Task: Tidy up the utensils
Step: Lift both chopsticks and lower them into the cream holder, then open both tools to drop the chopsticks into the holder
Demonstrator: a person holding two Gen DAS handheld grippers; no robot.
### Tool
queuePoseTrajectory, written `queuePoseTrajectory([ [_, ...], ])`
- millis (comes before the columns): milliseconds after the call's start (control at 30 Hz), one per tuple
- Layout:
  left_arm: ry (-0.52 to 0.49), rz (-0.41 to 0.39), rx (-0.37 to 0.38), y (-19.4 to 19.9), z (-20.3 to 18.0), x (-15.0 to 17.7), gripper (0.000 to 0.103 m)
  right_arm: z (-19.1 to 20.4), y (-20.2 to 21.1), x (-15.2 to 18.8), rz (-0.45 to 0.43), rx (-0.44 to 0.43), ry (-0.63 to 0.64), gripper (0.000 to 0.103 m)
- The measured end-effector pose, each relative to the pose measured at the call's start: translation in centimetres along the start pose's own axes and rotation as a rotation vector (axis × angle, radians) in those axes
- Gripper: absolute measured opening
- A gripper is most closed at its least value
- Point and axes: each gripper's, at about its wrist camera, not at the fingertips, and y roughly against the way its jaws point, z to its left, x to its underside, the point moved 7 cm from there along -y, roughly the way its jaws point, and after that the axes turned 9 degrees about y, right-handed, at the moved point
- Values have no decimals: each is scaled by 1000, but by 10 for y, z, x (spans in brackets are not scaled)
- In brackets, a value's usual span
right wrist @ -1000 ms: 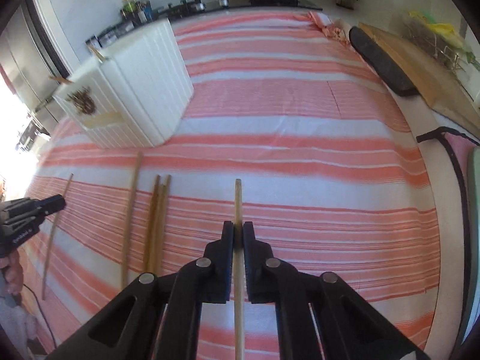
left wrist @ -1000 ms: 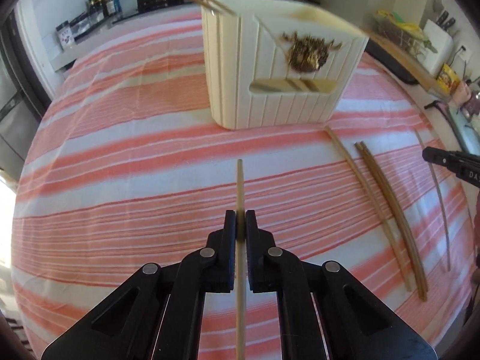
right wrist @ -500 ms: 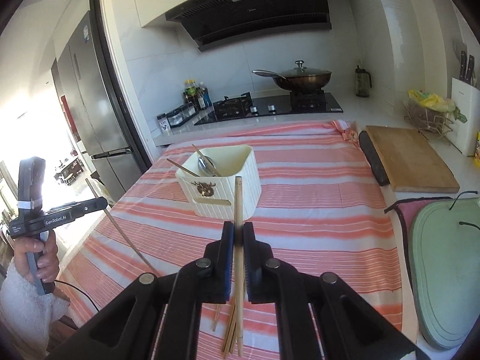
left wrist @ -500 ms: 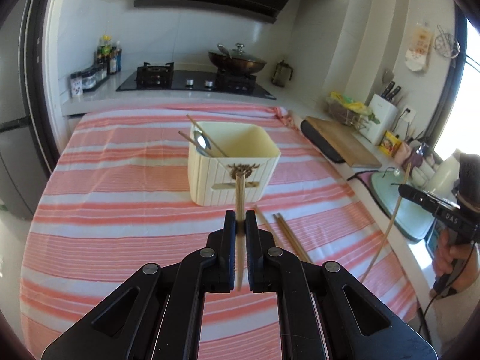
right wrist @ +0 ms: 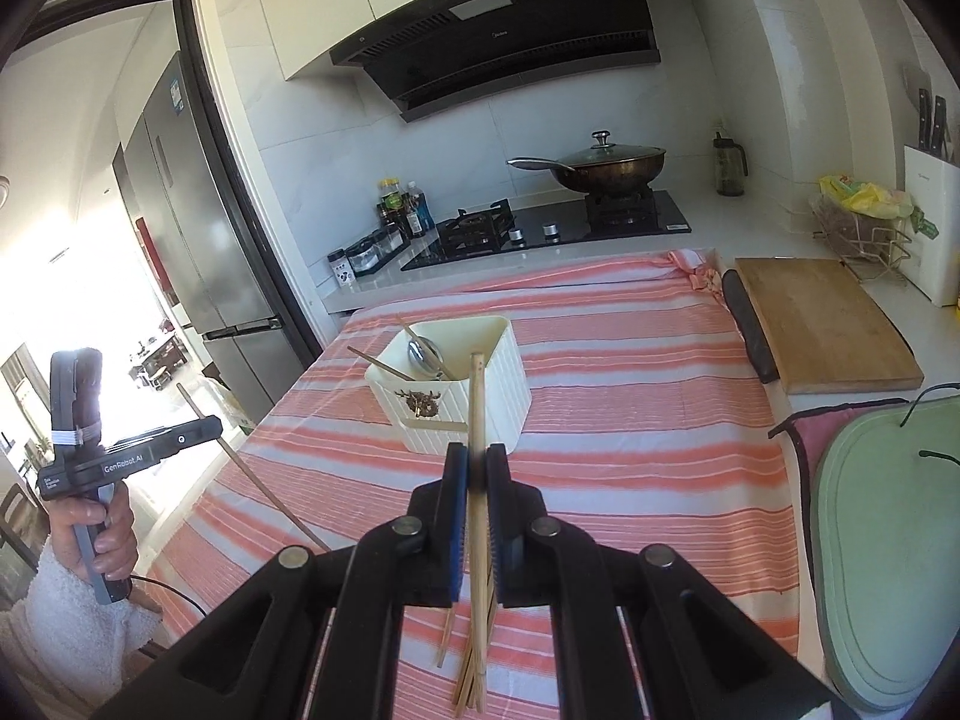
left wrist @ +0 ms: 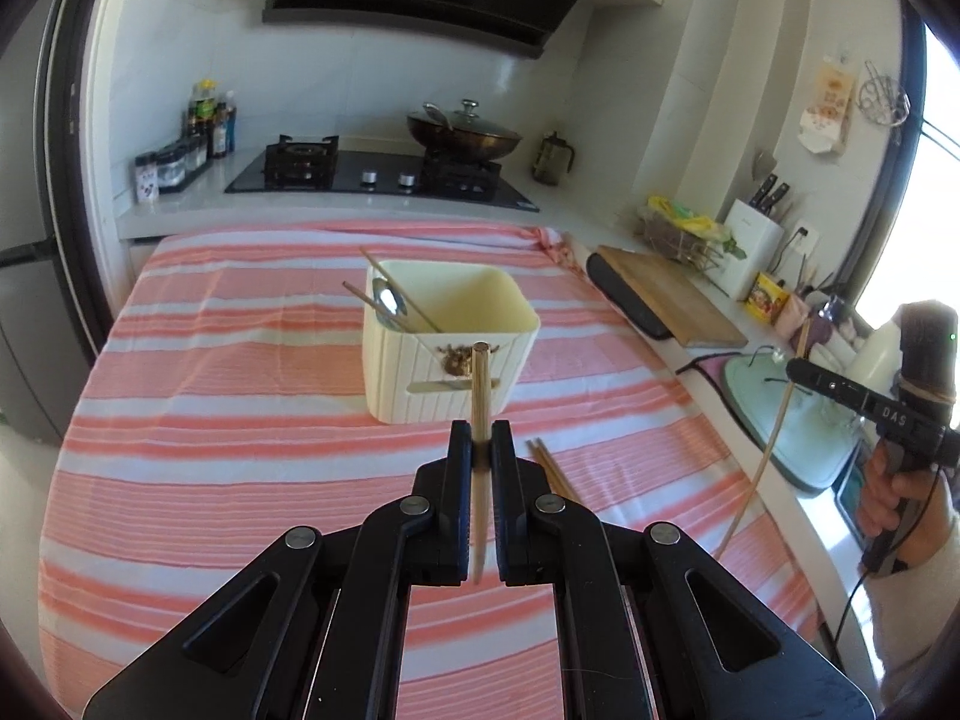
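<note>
Above the striped cloth [left wrist: 240,450], each gripper, left [left wrist: 480,450] and right [right wrist: 477,468], is clamped near mid-length on one chopstick [left wrist: 479,408] [right wrist: 477,480] short of the holder [left wrist: 450,348]: light, stiff, likely to pivot; spares [right wrist: 474,678] lie below.

A striped tablecloth [left wrist: 240,420] carries a cream utensil holder [left wrist: 447,378] and loose chopsticks [right wrist: 471,678].

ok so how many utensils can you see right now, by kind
chopsticks: 7 (2 held, 2 in the holder, 3 on the cloth)
spoon: 1
total: 8
</note>
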Motion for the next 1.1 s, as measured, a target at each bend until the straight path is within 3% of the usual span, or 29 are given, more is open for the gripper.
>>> queuePoseTrajectory([
  [133, 16, -20, 29, 5, -4, -19, 4, 1, -12, -15, -9, 26, 41, 7],
  [233, 29, -78, 58, 16, -10, -54, 4, 3, -24, -46, -56, 40, 63, 7],
  [367, 38, -192, 52, 21, -18, -110, 4, 17, -41, -108, -183, 62, 123, 7],
  [500, 49, -307, -19, 1, -12, -156, 4, 37, -66, -167, -340, 75, 188, 7],
  [600, 83, -271, -50, -38, 1, -169, 4, 51, -96, -190, -422, 81, 242, 7],
  [733, 113, -136, -95, -98, 24, -157, 4, 56, -166, -178, -329, 87, 311, 6],
  [867, 134, 8, -125, -148, 41, -133, 4, 49, -234, -140, -137, 42, 341, 6],
  [967, 128, 83, -129, -169, 44, -114, 5, 41, -261, -115, -27, 3, 305, 7],
  [1033, 128, 116, -139, -172, 45, -105, 13, 38, -269, -104, 38, -24, 274, 8],
  [1100, 113, 128, -137, -165, 39, -97, 50, 39, -262, -101, 55, -46, 251, 22],
])
